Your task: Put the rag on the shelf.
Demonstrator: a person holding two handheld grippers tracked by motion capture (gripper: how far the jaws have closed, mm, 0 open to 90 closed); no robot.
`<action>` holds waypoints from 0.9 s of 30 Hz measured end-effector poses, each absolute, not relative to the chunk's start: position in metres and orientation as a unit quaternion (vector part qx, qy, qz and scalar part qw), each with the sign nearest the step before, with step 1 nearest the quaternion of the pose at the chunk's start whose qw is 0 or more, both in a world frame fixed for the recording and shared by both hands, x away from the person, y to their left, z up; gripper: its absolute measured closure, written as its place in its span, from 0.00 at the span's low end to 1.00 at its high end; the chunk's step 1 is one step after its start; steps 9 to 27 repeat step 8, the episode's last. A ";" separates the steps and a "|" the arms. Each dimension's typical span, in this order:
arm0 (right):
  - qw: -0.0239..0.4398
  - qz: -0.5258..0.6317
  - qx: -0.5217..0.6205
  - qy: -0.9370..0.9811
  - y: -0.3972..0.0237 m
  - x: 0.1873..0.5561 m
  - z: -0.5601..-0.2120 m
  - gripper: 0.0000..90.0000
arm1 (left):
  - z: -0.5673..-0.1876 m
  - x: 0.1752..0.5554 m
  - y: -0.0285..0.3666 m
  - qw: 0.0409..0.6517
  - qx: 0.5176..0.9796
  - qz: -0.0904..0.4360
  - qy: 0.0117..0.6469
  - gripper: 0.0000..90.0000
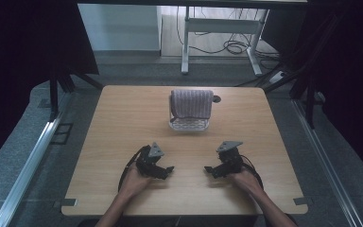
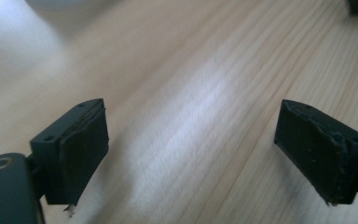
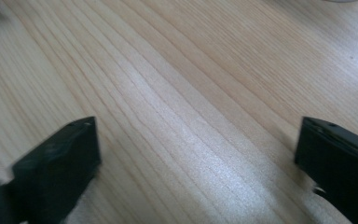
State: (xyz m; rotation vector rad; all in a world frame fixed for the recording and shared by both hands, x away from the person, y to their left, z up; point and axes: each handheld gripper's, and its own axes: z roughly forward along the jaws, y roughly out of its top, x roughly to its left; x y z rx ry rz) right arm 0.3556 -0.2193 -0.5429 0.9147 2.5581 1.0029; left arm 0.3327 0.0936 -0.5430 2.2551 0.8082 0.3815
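Low in the high view, the left gripper (image 1: 162, 170) and right gripper (image 1: 216, 170) rest on the table (image 1: 123, 123), well apart, tips turned toward each other; each is held by a hand (image 1: 133, 182) coming in from the bottom edge; both sets of jaws stand wide apart with bare wood between them, as the two gripper views show; above centre, a striped cloth (image 1: 192, 103) drapes over a white tray (image 1: 189, 125) near the far edge.
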 end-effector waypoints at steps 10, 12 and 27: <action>0.125 0.353 0.313 0.873 -0.221 0.356 -0.545 0.00 | -0.544 0.339 0.096 0.348 0.869 0.118 0.332 0.11; 0.125 0.353 0.313 0.873 -0.221 0.356 -0.545 0.00 | -0.544 0.339 0.096 0.348 0.869 0.118 0.332 0.11; 0.125 0.353 0.313 0.873 -0.221 0.356 -0.545 0.00 | -0.544 0.339 0.096 0.348 0.869 0.118 0.332 0.11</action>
